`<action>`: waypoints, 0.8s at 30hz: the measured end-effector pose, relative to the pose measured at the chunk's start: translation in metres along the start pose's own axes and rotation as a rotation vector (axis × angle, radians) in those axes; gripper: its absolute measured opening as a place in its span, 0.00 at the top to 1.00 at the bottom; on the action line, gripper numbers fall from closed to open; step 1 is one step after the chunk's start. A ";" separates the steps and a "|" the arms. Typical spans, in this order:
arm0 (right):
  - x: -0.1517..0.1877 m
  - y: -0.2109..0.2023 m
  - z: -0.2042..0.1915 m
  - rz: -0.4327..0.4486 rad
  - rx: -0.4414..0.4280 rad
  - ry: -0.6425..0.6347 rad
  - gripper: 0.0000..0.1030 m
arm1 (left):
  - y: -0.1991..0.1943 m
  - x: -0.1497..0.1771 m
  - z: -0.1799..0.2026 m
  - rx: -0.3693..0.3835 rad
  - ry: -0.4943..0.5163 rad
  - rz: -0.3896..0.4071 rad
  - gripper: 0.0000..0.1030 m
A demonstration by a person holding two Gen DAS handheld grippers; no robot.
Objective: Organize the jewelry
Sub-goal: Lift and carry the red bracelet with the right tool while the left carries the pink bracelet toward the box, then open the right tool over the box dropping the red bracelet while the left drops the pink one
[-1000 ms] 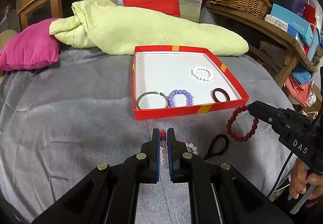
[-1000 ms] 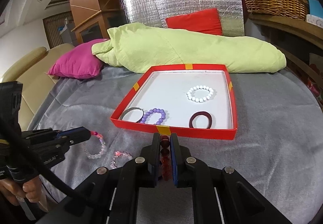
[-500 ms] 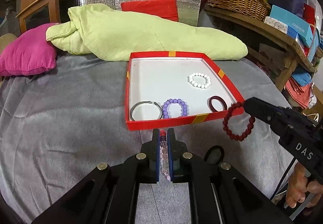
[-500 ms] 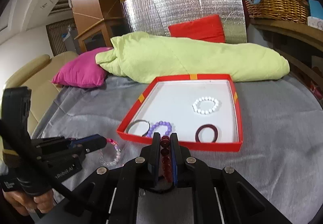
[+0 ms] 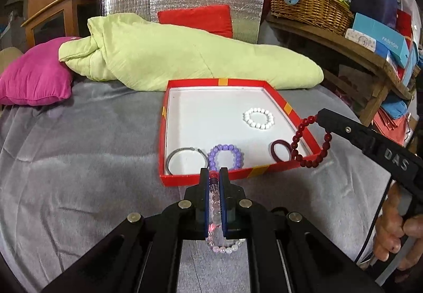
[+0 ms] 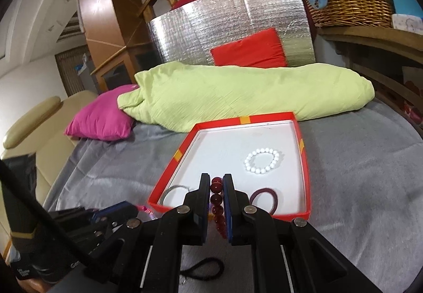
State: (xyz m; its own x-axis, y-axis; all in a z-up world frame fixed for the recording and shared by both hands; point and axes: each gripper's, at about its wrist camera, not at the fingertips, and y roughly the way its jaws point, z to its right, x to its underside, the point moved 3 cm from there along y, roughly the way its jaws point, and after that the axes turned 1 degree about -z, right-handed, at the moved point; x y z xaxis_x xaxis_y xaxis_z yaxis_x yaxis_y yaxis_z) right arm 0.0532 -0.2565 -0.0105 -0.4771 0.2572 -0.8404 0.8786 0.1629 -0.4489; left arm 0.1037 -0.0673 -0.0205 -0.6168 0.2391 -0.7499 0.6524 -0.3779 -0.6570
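Both grippers are over the near part of a bed covered by a grey blanket, just short of the red tray that lies toward the middle of the bed. The left gripper has its fingers clenched on a pale pink and clear bead bracelet, whose loop hangs down between and below them, right at the tray's near wall. The right gripper has its fingers grasping a dark red bead bracelet; in the left wrist view that bracelet dangles from the finger tips over the tray's near right corner. Inside the tray, on its white floor, a silver bangle, a purple bead bracelet and a maroon ring-shaped band lie in a row along the near wall, and a white bead bracelet lies apart, nearer the right wall. A black loop lies on the blanket near the bed's front edge, under the right gripper. A light green quilt and a pink cushion lie along the far edge of the bed. A hand holds the right gripper's handle.
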 end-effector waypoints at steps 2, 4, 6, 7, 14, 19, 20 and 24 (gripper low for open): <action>-0.005 0.004 0.006 0.006 0.001 0.024 0.90 | 0.000 -0.003 0.000 0.007 -0.003 0.012 0.93; -0.011 0.009 0.013 0.010 0.000 0.051 0.90 | 0.001 -0.006 -0.001 0.015 -0.009 0.023 0.93; -0.015 0.016 0.018 0.007 -0.005 0.081 0.90 | 0.003 -0.010 -0.003 0.016 -0.014 0.035 0.93; -0.017 0.019 0.021 0.003 -0.011 0.093 0.90 | 0.005 -0.012 -0.004 0.015 -0.015 0.041 0.93; -0.025 0.051 0.026 -0.035 -0.035 0.134 0.90 | 0.021 -0.028 -0.012 0.024 -0.028 0.077 0.93; -0.027 0.082 0.023 -0.077 -0.042 0.152 0.90 | 0.038 -0.034 -0.020 0.022 -0.061 0.067 0.93; -0.028 0.087 0.023 -0.082 -0.045 0.157 0.90 | 0.042 -0.035 -0.021 0.023 -0.067 0.066 0.93; -0.035 0.102 0.017 -0.087 -0.068 0.169 0.90 | 0.054 -0.040 -0.025 0.026 -0.086 0.064 0.93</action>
State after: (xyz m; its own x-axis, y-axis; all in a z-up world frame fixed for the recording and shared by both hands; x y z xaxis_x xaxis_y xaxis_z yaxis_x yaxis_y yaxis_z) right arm 0.1601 -0.2655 -0.0324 -0.5533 0.3947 -0.7336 0.8330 0.2542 -0.4914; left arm 0.1750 -0.0749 -0.0280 -0.6104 0.1361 -0.7803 0.6810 -0.4129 -0.6047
